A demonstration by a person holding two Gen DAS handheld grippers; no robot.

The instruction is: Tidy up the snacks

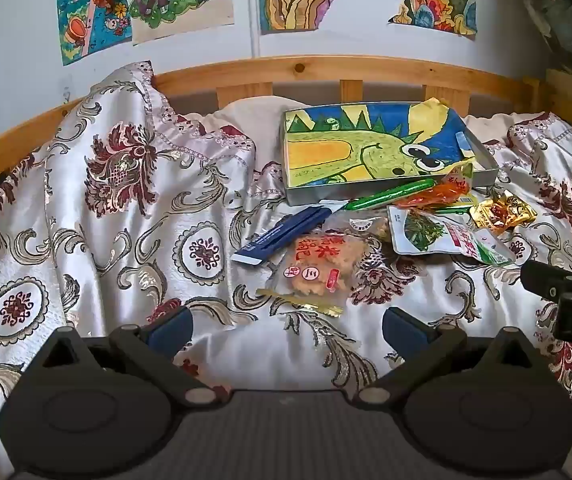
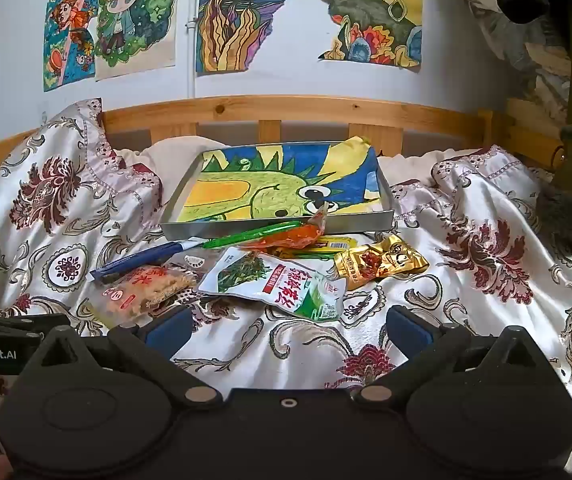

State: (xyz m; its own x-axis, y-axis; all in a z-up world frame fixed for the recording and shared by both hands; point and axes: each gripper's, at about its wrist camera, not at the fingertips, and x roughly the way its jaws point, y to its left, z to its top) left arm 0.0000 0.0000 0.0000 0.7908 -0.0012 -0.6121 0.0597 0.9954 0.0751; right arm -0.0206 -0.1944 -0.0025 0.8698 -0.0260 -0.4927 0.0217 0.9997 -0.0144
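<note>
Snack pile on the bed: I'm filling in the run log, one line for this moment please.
left gripper open, empty | right gripper open, empty | snacks loose on bedspread | tray behind, orange packet leaning on rim

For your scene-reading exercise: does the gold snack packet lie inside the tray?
No, the gold packet lies on the bedspread, outside the tray.

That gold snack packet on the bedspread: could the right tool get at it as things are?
Probably yes. The gold snack packet lies uncovered at the right edge of the pile, nothing on top. The right tool stands open and empty, with only bare bedspread between.
</note>
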